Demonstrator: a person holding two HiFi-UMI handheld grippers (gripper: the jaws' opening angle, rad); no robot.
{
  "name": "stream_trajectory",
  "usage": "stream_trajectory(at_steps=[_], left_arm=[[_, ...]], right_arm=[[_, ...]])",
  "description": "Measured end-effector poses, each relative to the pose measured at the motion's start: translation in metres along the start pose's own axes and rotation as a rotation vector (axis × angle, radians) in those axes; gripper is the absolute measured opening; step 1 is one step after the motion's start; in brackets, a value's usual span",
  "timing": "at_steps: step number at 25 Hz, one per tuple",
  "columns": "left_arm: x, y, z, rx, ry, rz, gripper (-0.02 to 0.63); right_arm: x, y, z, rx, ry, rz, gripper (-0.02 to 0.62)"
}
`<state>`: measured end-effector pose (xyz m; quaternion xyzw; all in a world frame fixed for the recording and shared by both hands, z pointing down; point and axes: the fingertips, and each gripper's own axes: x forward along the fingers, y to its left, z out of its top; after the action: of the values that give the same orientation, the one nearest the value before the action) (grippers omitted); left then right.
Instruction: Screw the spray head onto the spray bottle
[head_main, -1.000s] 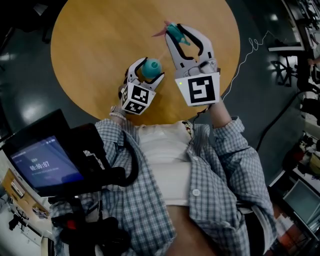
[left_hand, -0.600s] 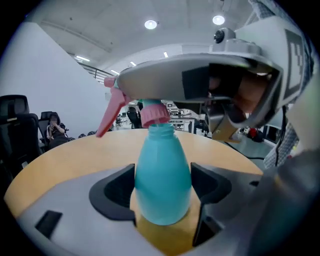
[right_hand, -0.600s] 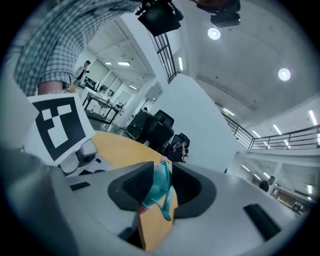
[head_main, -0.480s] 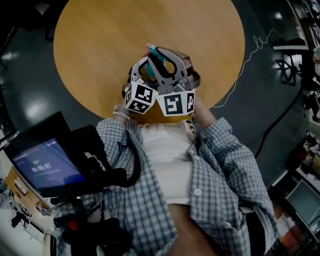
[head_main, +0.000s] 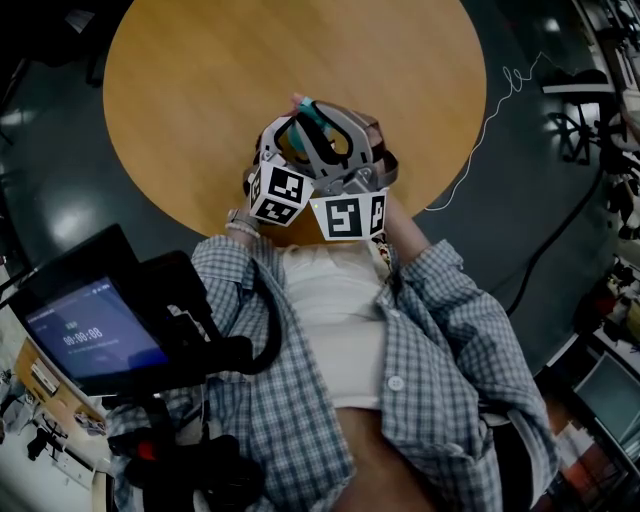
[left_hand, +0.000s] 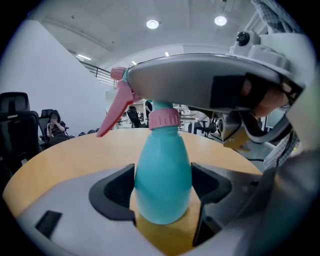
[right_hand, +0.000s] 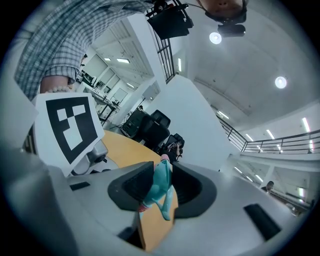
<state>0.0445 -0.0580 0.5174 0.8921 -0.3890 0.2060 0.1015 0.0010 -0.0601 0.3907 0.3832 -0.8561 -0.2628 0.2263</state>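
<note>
- Teal spray bottle (left_hand: 162, 167) being gripped upright by left gripper (left_hand: 162, 192), lower centre of left gripper view; pads being pressed against both sides of its body.
- Spray head (right_hand: 161, 186), teal with pink collar and trigger, being clamped in right gripper (right_hand: 162, 189), jaws narrow.
- Collar being held on bottle neck; trigger pointing to frame left.
- Whether it is threaded cannot be told.
- In head view, both grippers being held together, frame centre, over near edge of round wooden table (head_main: 200, 90).

From above, the left gripper (head_main: 287, 142) and right gripper (head_main: 312, 115) cover most of the bottle (left_hand: 162, 170), and a right jaw hides the top of the spray head (left_hand: 117, 100).
</note>
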Motion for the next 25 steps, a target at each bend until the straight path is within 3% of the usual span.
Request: stream_trajectory(at_steps=[11,17,22,25], left_arm=[[0.002,-0.001,-0.003,-0.011,0.006,-0.003,0.362],[0.004,0.0,-0.004,-0.022,0.016,-0.009,0.362],[0.004,0.003,-0.006,-0.028,0.013,-0.006,0.362],[0.005,0.003,-0.006,-0.029,0.013,-0.007,0.362]], right_arm=[[-0.007,0.0,-0.001,-0.002,0.062,0.021,0.107],[-0.003,0.006,-0.004,-0.149,0.004,0.014,0.107],[0.003,0.002,-0.003,0.048,0.037,0.137,0.114],[0.0,-0.003,-0.002,0.143,0.051,0.205,0.16]])
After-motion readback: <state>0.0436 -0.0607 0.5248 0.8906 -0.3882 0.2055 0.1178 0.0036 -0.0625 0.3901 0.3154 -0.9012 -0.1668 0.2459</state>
